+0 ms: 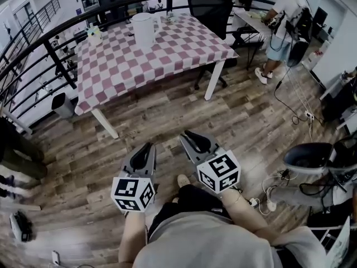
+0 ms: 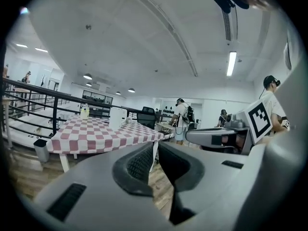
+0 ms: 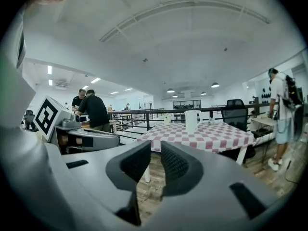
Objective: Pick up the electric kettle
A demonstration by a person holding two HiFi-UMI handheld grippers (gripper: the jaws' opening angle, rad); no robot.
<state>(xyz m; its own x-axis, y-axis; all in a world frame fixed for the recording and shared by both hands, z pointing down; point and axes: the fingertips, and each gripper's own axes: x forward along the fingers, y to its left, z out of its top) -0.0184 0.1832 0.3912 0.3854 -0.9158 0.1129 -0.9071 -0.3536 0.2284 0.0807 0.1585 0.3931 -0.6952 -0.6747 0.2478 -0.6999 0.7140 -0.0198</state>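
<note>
Left hand-held gripper (image 1: 146, 148) closed, right hand-held gripper (image 1: 192, 135) narrowly parted, both empty; I must approach the distant tabletop (image 1: 167, 57) kettle (image 1: 143, 29), jaws wide.

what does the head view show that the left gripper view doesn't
Only the head view: the left gripper from outside, with its cube, and the wearer's legs. Only the left gripper view: the ceiling with its lamp, and the left tongs close up, shut with nothing between them. Both: the checked table, the kettle on it, the black chair and a person at the desk beyond.
</note>
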